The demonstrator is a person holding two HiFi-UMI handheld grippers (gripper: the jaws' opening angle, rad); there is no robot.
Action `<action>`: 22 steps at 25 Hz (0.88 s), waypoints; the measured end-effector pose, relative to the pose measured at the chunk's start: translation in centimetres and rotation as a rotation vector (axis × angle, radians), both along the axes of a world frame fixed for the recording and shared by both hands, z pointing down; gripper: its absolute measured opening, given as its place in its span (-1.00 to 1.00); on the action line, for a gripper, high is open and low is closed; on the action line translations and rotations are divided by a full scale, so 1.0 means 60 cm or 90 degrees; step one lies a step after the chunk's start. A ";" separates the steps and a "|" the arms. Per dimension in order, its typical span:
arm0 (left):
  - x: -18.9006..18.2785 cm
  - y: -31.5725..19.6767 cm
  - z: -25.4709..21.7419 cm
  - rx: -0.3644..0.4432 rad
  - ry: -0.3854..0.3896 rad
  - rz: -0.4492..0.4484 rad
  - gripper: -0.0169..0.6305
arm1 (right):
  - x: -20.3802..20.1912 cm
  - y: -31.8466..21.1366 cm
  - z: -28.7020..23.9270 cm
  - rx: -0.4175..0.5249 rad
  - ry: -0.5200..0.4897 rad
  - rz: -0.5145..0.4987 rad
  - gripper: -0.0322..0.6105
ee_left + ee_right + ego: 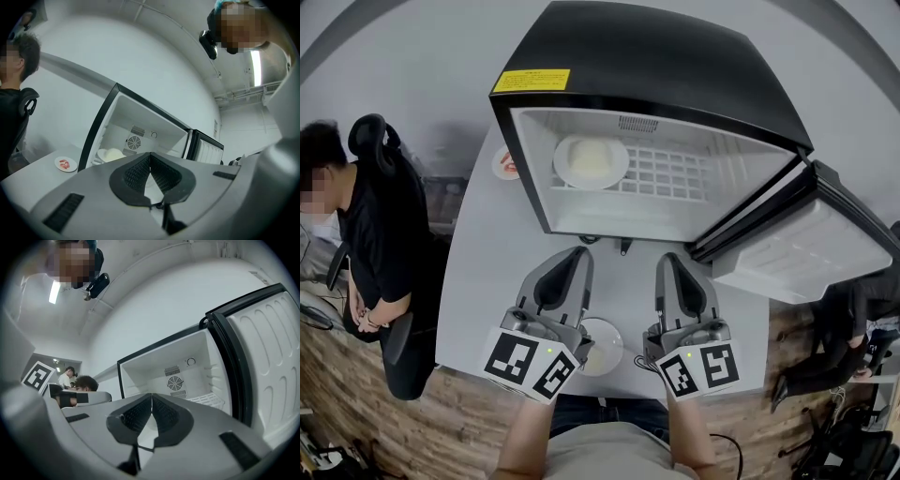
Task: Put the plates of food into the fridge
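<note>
My left hand-held gripper (578, 255) and right hand-held gripper (667, 261) are clenched, empty. First plate (591, 161) sits in fridge (656, 66); next plate (605, 349) at worktop (487, 281) near edge — I'd open wide, grip rim level.

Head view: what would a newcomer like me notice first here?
A black fridge stands wide open at the far side of the table, with a plate of pale food on its wire shelf. Nearer the person, the left gripper and right gripper point at it, jaws shut and empty, a second plate on the table between them.
</note>
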State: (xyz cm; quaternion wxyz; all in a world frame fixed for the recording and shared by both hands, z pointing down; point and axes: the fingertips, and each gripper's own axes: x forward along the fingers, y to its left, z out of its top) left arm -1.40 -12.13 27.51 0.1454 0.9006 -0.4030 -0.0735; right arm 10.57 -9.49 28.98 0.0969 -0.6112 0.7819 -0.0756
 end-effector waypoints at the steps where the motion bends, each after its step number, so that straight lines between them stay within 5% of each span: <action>1: -0.001 0.003 -0.002 0.002 0.001 -0.002 -0.92 | 0.002 0.003 -0.002 0.001 -0.001 0.001 -0.85; 14: -0.064 0.033 0.032 -0.020 -0.055 -0.055 -0.92 | 0.018 0.030 0.004 -0.017 -0.021 -0.026 -0.85; 18: -0.114 0.050 0.126 -0.117 -0.069 -0.079 -0.92 | -0.006 0.035 0.094 -0.133 -0.038 -0.139 -0.85; 22: -0.148 0.100 0.245 -0.304 -0.003 -0.068 -0.92 | -0.052 0.073 0.236 -0.338 -0.069 -0.312 -0.85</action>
